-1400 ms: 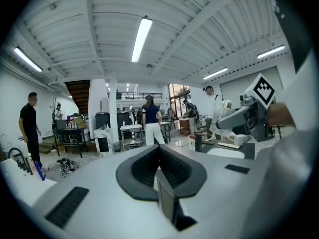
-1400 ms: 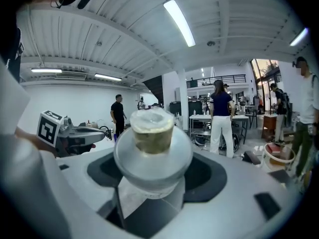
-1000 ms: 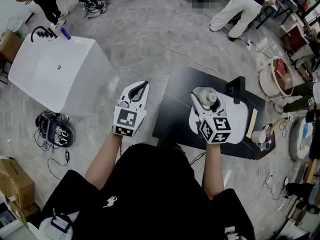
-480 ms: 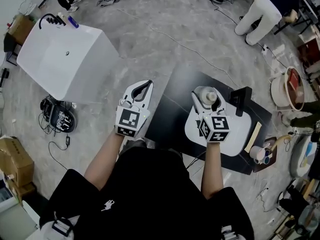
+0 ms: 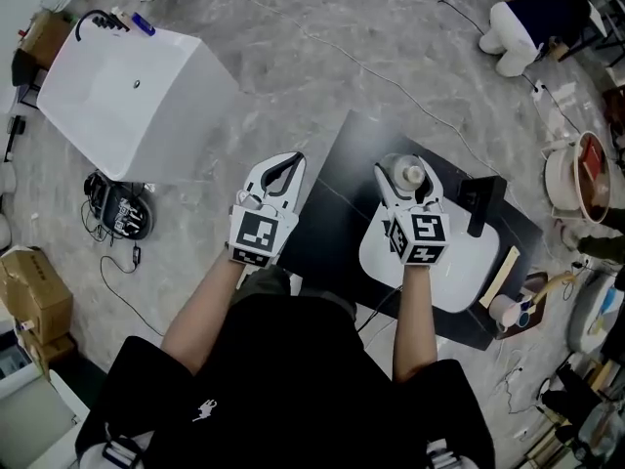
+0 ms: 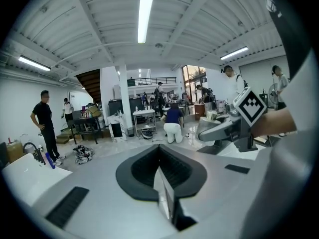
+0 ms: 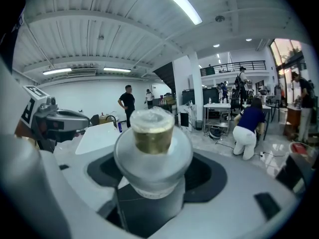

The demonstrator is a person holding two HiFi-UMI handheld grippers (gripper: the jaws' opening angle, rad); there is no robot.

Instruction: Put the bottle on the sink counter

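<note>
A clear bottle (image 5: 405,175) with a gold cap (image 7: 153,131) stands upright between the jaws of my right gripper (image 5: 406,172), which is shut on its body (image 7: 152,169). In the head view it hovers over the far end of the white basin (image 5: 459,274) set in the black sink counter (image 5: 332,218). A black faucet (image 5: 482,203) stands just right of it. My left gripper (image 5: 279,170) is held left of the counter, over the floor. Its jaws meet with nothing between them (image 6: 160,164).
A large white tub (image 5: 137,86) with a black tap stands at the upper left, with a cable bundle (image 5: 119,221) and a cardboard box (image 5: 34,299) near it. A cup (image 5: 503,311) sits at the counter's right corner. A person (image 5: 532,18) crouches at the far right.
The head view has drifted, so the tub and the counter sit further right in the picture. Both grippers keep their pose, and the right one still holds the bottle.
</note>
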